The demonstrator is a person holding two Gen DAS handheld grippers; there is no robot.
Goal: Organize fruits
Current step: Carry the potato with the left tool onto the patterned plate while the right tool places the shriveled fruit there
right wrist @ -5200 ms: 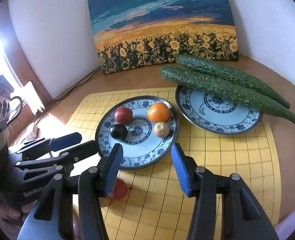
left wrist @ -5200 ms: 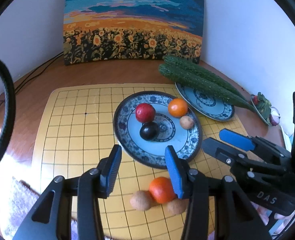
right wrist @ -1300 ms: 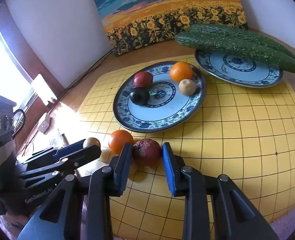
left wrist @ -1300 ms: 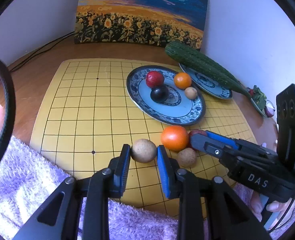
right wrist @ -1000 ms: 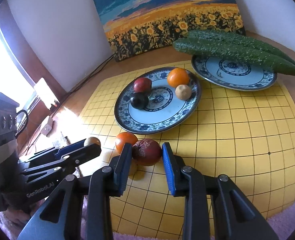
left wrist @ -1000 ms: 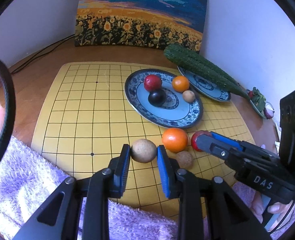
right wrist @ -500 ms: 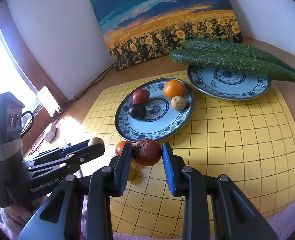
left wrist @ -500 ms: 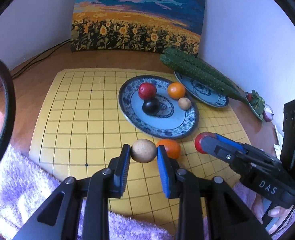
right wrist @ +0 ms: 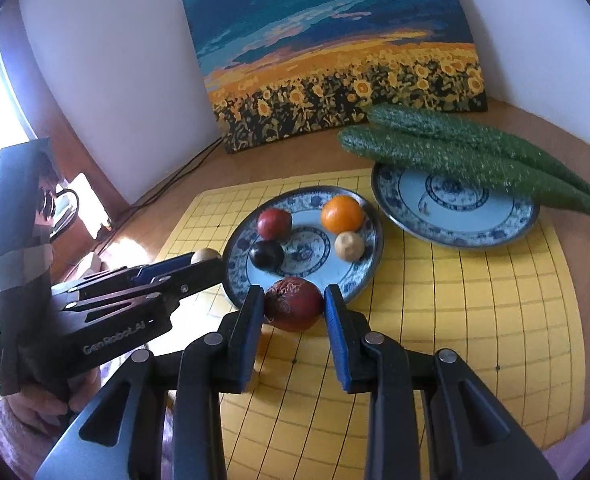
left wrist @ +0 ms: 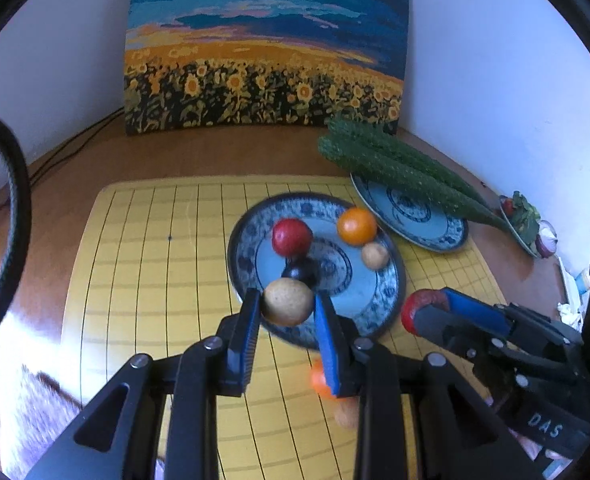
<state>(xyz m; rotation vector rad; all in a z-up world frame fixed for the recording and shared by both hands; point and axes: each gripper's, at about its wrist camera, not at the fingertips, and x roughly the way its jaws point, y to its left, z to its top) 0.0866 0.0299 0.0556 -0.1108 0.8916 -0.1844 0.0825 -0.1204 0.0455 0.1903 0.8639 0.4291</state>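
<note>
My left gripper (left wrist: pixel 288 306) was clamped on a round tan fruit (left wrist: pixel 288 303), which sat right between the blue pads at their tips, touching both. From that camera the fruit hung in front of the near rim of the blue-and-white fruit plate (left wrist: pixel 391 292), just below the black plum (left wrist: pixel 303 272) lying there. The plate also held a red fruit (left wrist: pixel 292 237), an orange (left wrist: pixel 356 225) and a small tan fruit (left wrist: pixel 374 255) beside it. Under my left fingers, on the yellow grid board (left wrist: pixel 143 264), an orange fruit (left wrist: pixel 318 380) and another tan one (left wrist: pixel 346 412) lay close together (both blurred and partly hidden by the right finger).

My right gripper (right wrist: pixel 294 308) was closed on a wrinkled dark-red fruit (right wrist: pixel 293 309), held between its pads at the fingertips, both pads pressing its sides. It showed against the near edge of the same plate, toward the front. In the right view my left gripper reached in from the left side, its tips and the tan fruit just beside the plate's left rim.

Behind, to the right, a second patterned plate (right wrist: pixel 523 216) carried two long cucumbers (right wrist: pixel 455 152) lying across its far side and overhanging it. A sunflower painting (right wrist: pixel 335 60) leaned against the wall at the back of the wooden table (left wrist: pixel 215 156).
</note>
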